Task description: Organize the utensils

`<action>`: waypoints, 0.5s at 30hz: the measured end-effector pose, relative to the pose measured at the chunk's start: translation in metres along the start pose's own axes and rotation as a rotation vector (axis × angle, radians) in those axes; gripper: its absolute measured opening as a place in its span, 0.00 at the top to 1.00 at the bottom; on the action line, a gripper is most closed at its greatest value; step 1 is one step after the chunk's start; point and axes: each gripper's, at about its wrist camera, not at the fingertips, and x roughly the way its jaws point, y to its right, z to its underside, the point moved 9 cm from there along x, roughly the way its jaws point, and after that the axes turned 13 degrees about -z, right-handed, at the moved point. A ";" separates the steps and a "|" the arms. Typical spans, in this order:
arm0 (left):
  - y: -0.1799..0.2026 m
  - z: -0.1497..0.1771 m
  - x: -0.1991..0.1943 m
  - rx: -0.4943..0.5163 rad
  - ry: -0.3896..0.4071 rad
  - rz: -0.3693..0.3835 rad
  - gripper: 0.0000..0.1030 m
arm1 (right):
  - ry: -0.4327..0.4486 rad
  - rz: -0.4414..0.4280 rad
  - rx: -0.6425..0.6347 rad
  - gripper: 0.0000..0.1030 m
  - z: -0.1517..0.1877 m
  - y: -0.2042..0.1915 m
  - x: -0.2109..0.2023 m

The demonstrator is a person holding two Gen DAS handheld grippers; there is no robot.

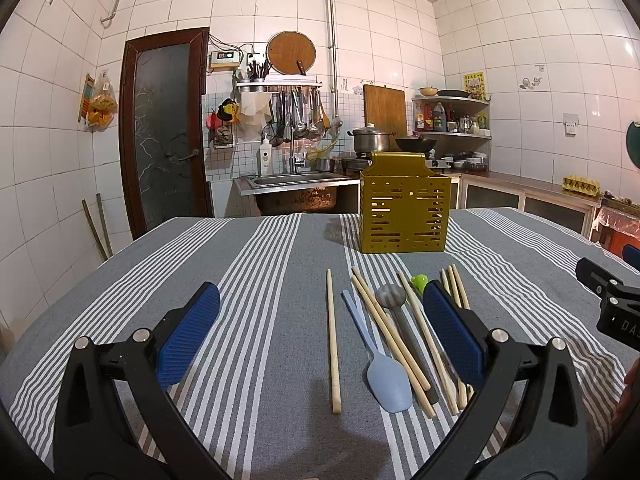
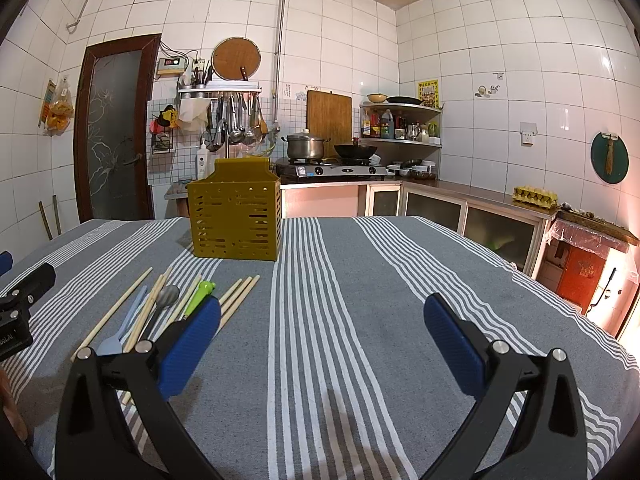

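Both grippers' fingers [image 1: 188, 332] [image 2: 452, 344] apart; utensils [image 1: 390, 332] lie between the left's.

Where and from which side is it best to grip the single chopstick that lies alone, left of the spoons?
Probably at the middle of the lone chopstick, from straight above, the left tongs closing across its width. It lies flat on the striped cloth, apart from the blue spoon, with bare cloth on both sides.

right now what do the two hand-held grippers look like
Both match. The left hand-held gripper has black plastic arms with silver pivot bolts, each ending in a blue, finely textured rectangular pad. The right hand-held gripper is built the same, and its black body carries partial white lettering. No cables or sleeves show.
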 end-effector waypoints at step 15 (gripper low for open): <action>0.000 -0.001 0.001 0.002 0.000 0.000 0.05 | -0.002 0.002 0.002 0.04 0.001 0.000 0.000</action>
